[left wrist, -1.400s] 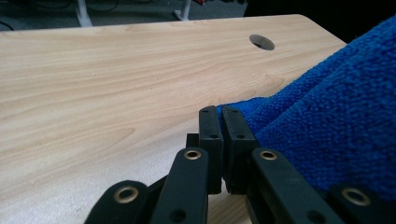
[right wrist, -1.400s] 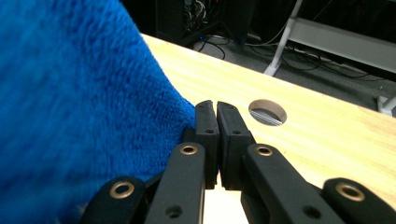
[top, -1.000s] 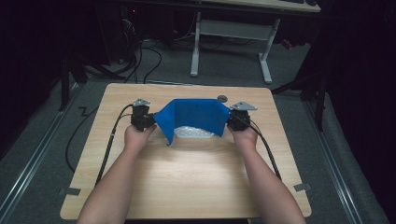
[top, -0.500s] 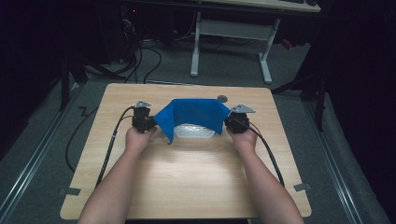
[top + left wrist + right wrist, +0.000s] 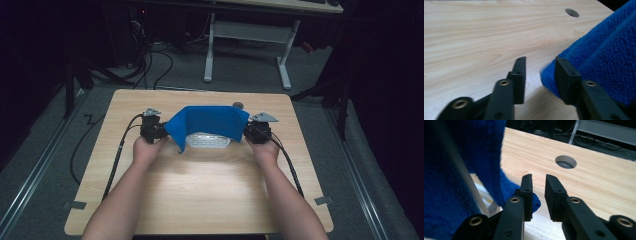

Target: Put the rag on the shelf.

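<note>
Wooden table (image 5: pixel 200 185), white keyboard (image 5: pixel 207 141) underneath

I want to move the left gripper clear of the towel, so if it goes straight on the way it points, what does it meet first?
Probably nothing but bare table: ahead of the left gripper, whose jaws have just been opening, lies plain wood. The blue towel lies against one jaw's outer side, not between them.

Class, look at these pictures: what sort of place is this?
Probably a dim lab or workshop: a bare wooden table, loose floor cables, a white-legged desk behind.
</note>
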Demonstrator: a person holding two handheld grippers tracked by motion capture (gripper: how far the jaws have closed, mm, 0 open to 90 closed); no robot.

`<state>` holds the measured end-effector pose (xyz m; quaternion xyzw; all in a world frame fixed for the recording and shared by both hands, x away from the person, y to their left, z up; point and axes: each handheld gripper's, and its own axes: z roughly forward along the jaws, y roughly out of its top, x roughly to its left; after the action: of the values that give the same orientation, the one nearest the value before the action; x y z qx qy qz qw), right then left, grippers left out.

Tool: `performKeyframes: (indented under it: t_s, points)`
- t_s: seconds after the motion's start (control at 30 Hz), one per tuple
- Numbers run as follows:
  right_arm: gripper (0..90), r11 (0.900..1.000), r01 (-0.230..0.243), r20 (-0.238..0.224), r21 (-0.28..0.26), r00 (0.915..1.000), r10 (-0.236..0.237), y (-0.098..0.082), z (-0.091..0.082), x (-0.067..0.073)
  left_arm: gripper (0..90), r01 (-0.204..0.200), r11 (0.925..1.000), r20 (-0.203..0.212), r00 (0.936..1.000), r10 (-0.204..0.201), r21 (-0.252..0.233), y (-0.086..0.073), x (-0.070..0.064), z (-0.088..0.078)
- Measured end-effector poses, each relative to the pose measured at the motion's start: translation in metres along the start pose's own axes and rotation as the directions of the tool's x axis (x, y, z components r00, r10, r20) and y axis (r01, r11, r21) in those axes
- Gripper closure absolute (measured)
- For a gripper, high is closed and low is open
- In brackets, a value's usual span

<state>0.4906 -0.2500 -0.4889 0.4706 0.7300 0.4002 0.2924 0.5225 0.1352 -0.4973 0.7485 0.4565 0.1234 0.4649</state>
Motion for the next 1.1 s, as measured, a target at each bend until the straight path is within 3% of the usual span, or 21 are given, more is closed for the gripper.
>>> performKeyframes:
  t_s: [0.5, 0.9, 1.1]
  points:
    - [60.0, 0.998, -0.008, 0.057, -0.059, 0.9983, 0.011, 0.016, -0.022, -0.011, 51.1, -0.026, 0.9974, -0.082, 0.9964, 0.021, -0.066, 0.004, 0.006, -0.040]
    - [59.2, 0.998, -0.015, 0.065, -0.060, 0.9977, 0.019, 0.019, -0.035, -0.018, 48.6, -0.037, 0.9963, -0.139, 0.9900, 0.026, -0.078, -0.007, 0.010, -0.063]
    - [58.8, 0.999, -0.005, 0.078, -0.054, 0.9969, 0.009, 0.017, -0.041, -0.016, 46.2, -0.023, 0.9948, -0.133, 0.9911, 0.010, -0.099, -0.021, 0.004, -0.080]
